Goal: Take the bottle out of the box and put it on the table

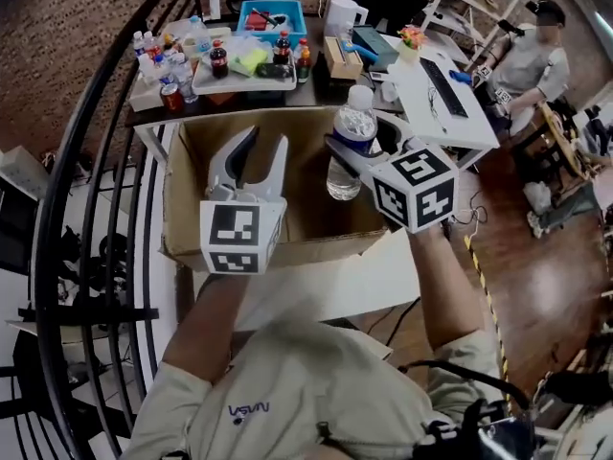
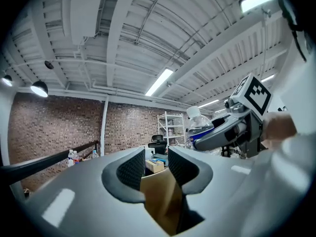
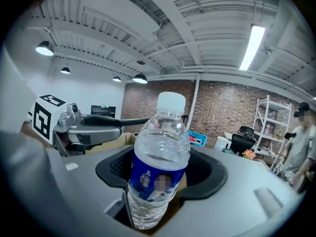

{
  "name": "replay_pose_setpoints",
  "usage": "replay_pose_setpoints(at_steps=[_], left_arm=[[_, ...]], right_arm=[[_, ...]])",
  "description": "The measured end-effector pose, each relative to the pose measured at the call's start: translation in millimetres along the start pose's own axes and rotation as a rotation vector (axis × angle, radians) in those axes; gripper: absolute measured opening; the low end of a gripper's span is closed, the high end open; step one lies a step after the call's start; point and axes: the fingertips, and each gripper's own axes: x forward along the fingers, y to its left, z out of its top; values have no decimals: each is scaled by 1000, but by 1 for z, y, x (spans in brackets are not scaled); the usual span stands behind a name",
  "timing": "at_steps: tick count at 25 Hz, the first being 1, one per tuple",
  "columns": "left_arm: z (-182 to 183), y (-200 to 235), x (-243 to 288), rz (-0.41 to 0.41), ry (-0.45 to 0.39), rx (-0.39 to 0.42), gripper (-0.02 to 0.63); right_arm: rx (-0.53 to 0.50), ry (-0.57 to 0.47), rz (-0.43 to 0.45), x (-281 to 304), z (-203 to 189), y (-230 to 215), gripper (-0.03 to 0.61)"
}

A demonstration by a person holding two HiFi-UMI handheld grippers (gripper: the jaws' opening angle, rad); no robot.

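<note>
A clear water bottle with a blue label and white cap stands upright in the air over the right side of the open cardboard box. My right gripper is shut on its labelled middle. In the right gripper view the bottle fills the space between the dark pads. My left gripper hangs over the left half of the box, open with nothing between its fingers. From the left gripper view, the bottle and the right gripper show at the upper right.
Behind the box is a dark table with several drink bottles and a blue tray. A black railing curves along the left. A white desk with a keyboard stands at right, with a seated person beyond.
</note>
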Motion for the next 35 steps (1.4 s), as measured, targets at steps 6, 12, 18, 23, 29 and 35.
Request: replay_pose_setpoints(at_steps=[6, 12, 18, 23, 29, 35], left_arm=[[17, -67, 14, -73, -11, 16, 121], [35, -155, 42, -116, -27, 34, 120], [23, -251, 66, -169, -18, -25, 120], [22, -319, 80, -203, -20, 9, 120], [-52, -352, 92, -205, 56, -105, 120], [-112, -358, 97, -161, 71, -96, 120]], right_arm=[[50, -65, -87, -70, -10, -39, 285], [55, -139, -131, -136, -25, -84, 285], [40, -148, -210, -199, -74, -143, 285], [67, -139, -229, -221, -128, -167, 285], [83, -134, -225, -220, -189, -178, 285], [72, -153, -206, -199, -237, -178, 285]])
